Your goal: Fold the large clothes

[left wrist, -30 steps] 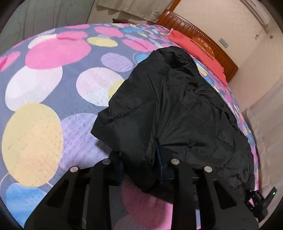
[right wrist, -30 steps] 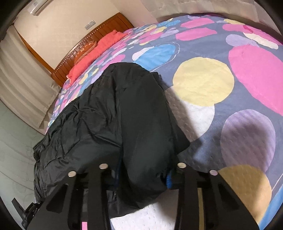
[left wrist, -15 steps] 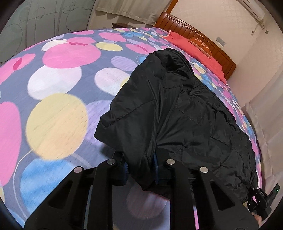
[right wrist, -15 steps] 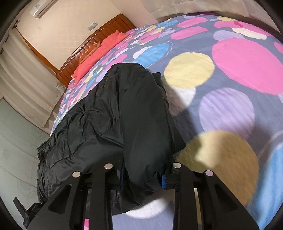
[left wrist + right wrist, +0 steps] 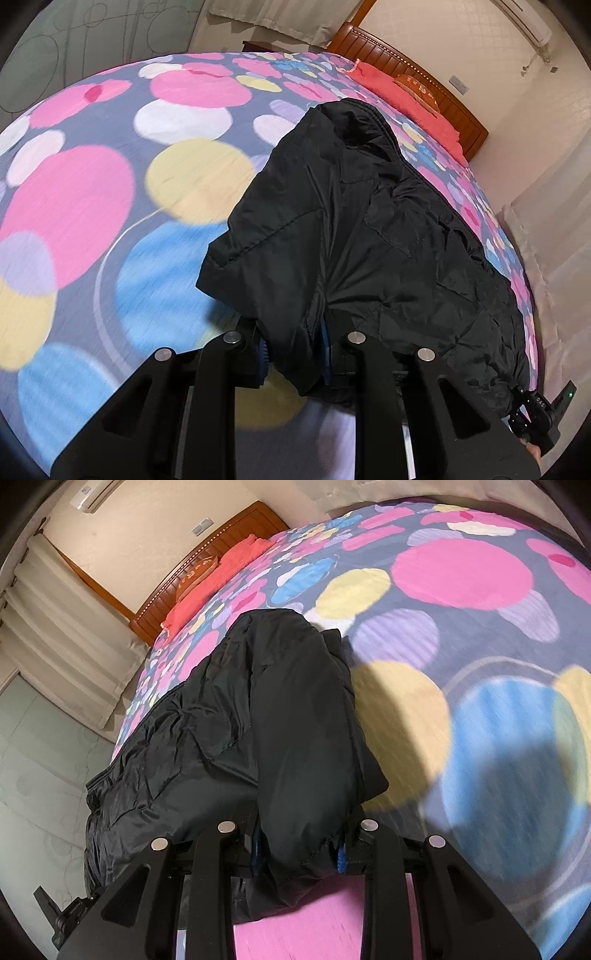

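On spotted pink-and-blue bedspread [image 5: 110, 206], we clamp black padded jacket [image 5: 369, 236]: left gripper [image 5: 293, 354] and right gripper [image 5: 301, 845] each pinch bunched fabric, apparently to draw fold across.

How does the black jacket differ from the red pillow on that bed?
The jacket is black, rumpled and large, sprawled mid-bed; the pillow is red, smooth and lies flat by the headboard. The jacket is pinched by the left gripper and the right gripper; nothing touches the pillow. Both are soft and rest on the spotted bedspread.
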{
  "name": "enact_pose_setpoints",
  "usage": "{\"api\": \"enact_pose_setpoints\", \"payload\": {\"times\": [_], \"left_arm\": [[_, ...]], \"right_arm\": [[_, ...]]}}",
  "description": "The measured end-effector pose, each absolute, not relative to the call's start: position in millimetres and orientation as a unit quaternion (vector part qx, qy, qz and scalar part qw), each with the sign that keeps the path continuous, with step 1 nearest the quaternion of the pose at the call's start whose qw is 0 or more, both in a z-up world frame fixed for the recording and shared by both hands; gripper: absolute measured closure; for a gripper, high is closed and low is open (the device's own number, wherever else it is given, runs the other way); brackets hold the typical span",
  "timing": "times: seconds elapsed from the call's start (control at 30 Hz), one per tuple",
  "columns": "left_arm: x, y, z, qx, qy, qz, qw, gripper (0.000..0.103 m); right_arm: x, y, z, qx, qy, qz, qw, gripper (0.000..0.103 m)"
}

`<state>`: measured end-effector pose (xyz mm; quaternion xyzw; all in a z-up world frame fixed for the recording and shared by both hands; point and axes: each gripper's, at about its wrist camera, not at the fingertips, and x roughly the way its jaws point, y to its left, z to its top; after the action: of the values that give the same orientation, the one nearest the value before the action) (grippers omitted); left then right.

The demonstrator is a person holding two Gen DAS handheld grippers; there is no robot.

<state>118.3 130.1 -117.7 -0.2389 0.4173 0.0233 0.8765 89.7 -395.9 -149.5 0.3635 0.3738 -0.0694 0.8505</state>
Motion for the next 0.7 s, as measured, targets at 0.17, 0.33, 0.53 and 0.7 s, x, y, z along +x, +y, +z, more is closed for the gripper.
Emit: {"api": "enact_pose_setpoints", "payload": {"times": [0.17, 0.33, 0.53, 0.7], "left_arm": [[87.6, 132.9, -115.7, -0.239, 0.420, 0.023, 0.875, 0.083], [67.0, 133.2, -115.2, -0.237, 0.421, 0.025, 0.875, 0.083], [53.0, 136.1, -116.7, -0.235, 0.423, 0.027, 0.875, 0.083], [50.4, 138.2, -119.4, -0.233, 0.424, 0.025, 0.875, 0.083]], "right_arm": [[68.9, -397.6, -149.1, 0.364, 0.379, -0.063, 0.849, 0.074], [53.7, -398.3, -150.4, 0.367, 0.381, -0.060, 0.846, 0.074], [42.0, -399.1, -152.5, 0.368, 0.383, -0.058, 0.845, 0.074], [41.1, -399.2, -154.1, 0.367, 0.382, -0.058, 0.846, 0.074]]}}
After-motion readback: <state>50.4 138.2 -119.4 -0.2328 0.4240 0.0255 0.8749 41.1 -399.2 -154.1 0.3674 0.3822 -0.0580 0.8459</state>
